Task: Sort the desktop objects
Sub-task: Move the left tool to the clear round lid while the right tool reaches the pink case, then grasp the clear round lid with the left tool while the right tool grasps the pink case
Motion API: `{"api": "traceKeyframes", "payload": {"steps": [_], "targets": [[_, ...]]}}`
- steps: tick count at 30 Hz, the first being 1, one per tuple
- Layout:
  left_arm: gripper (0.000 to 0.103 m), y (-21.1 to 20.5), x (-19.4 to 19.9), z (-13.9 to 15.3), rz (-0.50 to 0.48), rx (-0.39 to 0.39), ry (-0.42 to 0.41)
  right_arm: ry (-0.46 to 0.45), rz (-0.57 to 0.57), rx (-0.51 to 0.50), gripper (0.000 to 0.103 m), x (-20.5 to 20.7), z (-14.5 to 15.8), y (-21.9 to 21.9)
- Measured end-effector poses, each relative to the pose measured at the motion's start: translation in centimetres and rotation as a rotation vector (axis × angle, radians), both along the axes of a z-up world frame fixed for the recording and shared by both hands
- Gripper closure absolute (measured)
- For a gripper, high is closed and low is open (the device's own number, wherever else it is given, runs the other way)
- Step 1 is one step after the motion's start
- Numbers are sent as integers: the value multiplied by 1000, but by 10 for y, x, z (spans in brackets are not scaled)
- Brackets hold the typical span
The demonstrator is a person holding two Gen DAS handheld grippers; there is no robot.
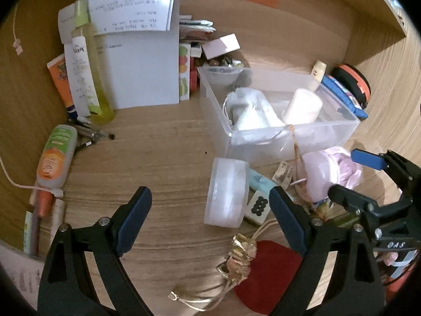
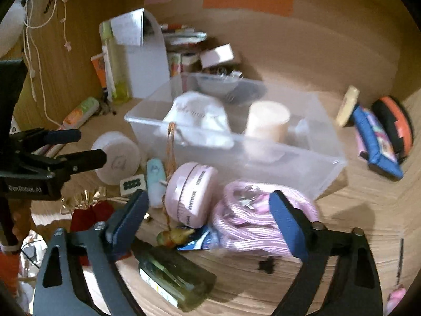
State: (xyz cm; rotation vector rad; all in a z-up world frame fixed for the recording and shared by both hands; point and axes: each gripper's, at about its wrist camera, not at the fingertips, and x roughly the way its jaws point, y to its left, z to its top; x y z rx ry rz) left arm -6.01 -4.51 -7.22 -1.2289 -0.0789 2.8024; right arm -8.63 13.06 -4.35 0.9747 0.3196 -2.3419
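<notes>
My left gripper (image 1: 209,194) is open just above the desk, its fingers on either side of a round translucent container (image 1: 227,192) that lies on its side. A mahjong tile (image 1: 259,205) and a red pouch with gold trim (image 1: 268,271) lie beside it. My right gripper (image 2: 208,197) is open too. It hangs low over a pink round case (image 2: 189,192) and a coiled pink cable (image 2: 247,226), and nothing is pressed between its pads. Behind them stands a clear plastic bin (image 2: 263,163) that holds a white pouch (image 2: 197,121) and a cream cylinder (image 2: 268,121).
A green glass bottle (image 2: 173,273) lies near my right gripper's left finger. Bottles and papers (image 1: 136,60) stand at the back left, and a tube (image 1: 55,158) lies at the left. A blue pouch (image 2: 376,144) and an orange-black case (image 2: 394,126) sit right of the bin. Wooden walls close the back.
</notes>
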Motion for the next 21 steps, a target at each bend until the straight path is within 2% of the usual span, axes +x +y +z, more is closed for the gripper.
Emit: {"api": "traceKeyframes", "payload": {"steps": [1, 4, 5, 8, 11, 15, 17, 19, 21], "targets": [[13, 1, -1, -2, -1, -2, -3, -7, 4, 5, 26, -1, -2, -1], [27, 3, -6, -8, -11, -8, -19, -31, 21, 18, 38, -6, -9, -7], [28, 3, -8, -9, -13, -6, -25, -41, 29, 18, 43, -7, -11, -8], [35, 4, -13, -14, -12, -9, -36, -60, 43, 20, 47, -11, -16, -12], [44, 4, -18, -19, -7, -7, -45, -67, 62, 18, 63, -13, -18, -17], [54, 5, -24, -22, -8, 6, -53, -51, 70, 34, 63, -15, -18, -19], [67, 6, -24, -22, -10, 0, -49, -46, 67, 38, 63, -15, -17, -17], [74, 7, -24, -22, -10, -4, -44, -17, 55, 48, 63, -13, -12, -14], [74, 7, -24, -22, -7, -14, -39, 18, 48, 60, 63, -10, -5, -12]]}}
